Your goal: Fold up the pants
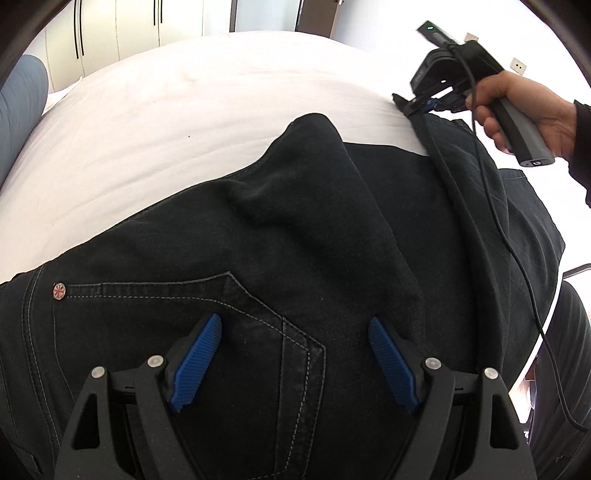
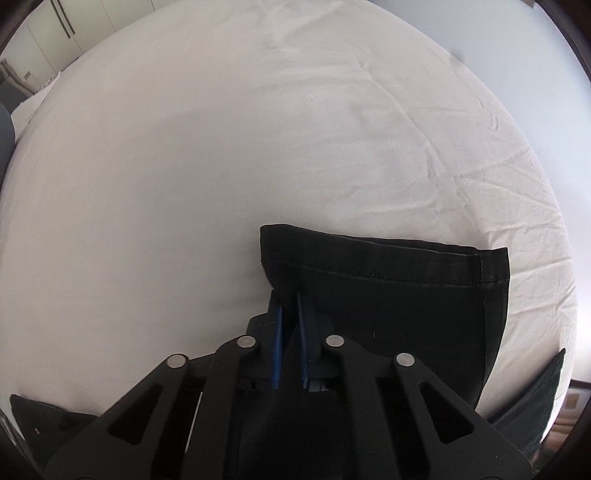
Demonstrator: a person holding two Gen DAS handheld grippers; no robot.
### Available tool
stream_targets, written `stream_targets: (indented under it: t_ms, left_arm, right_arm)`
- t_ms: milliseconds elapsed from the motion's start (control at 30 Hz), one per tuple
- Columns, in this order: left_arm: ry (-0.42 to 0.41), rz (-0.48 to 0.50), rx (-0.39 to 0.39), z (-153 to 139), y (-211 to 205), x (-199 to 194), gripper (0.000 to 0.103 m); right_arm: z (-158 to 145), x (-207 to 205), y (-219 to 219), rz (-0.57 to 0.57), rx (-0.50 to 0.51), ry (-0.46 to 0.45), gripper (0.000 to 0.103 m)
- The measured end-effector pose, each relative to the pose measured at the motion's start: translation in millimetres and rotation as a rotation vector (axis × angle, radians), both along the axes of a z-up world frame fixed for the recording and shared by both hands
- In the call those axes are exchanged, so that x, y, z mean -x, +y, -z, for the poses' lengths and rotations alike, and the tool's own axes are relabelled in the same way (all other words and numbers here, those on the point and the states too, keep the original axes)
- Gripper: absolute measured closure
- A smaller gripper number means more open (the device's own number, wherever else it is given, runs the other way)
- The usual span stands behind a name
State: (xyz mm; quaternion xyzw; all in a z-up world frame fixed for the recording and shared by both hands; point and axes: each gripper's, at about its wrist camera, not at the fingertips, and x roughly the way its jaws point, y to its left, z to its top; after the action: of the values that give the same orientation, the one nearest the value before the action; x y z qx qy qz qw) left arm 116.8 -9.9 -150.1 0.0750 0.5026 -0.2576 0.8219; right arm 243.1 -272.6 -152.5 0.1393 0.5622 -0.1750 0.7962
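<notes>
at the far left of the left wrist view a bluish-grey cushion [image 1: 22, 107] leans at the edge of the bed [image 1: 155, 122], whose white sheet is smooth here and finely creased toward the right side in the right wrist view. behind it stand pale wardrobe doors [image 1: 118, 29] with thin dark vertical handles.

the pants [image 1: 258, 258] — black denim, matte and slightly fuzzy — lie spread over the near part of the bed. a back pocket [image 1: 184, 317] outlined in pale double stitching comes to a point, and a small round metal rivet [image 1: 59, 290] sits at its upper left corner. in the middle the cloth bunches into a soft rounded hump.

the left gripper [image 1: 295, 363] hangs just above the pocket area with its ribbed blue pads [image 1: 197, 363] spread wide apart, grasping nothing.

to the right a leg of the pants rises in a taut fold up to the right gripper [image 1: 424, 105], held in the person's hand [image 1: 524, 110]; a thin black cable [image 1: 517, 258] trails down across the denim.

in the right wrist view the right gripper [image 2: 290, 306] is clenched on the pants [image 2: 388, 314] near the corner of the hemmed leg end — the flat stitched hem [image 2: 388, 271] stands up past the fingers and hides part of the sheet behind.
</notes>
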Motion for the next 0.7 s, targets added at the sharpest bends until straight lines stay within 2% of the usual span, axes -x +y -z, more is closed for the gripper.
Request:
stream_targets:
  t_ms: [167,300,400,533,600,700]
  left_arm:
    - [0.011,-0.002,-0.008,-1,-1,-1,0.021]
    - [0.029,-0.015,-0.016,-3,-3,-4,0.02]
    - [0.046,-0.033,-0.022,-4,-6,-8,0.02]
    - [0.062,-0.06,-0.026,-6,-12,-12,0.015]
    - [0.07,-0.076,-0.03,-5,-15,-14,0.013]
    - [0.082,-0.101,-0.047,-7,-21,-18,0.012]
  right_arm:
    - [-43,48,-30,0.049,-0.094,-0.21,0.098]
    - [-76,131,-72,0.138,-0.15,-0.385,0.098]
    - [-87,205,-102,0.249,-0.186,-0.489,0.098]
    - [-59,304,-138,0.44,-0.239,-0.521,0.098]
    - [-40,337,-148,0.503,-0.246,-0.524,0.098]
    - [-6,371,-162,0.601,-0.322,-0.506,0.1]
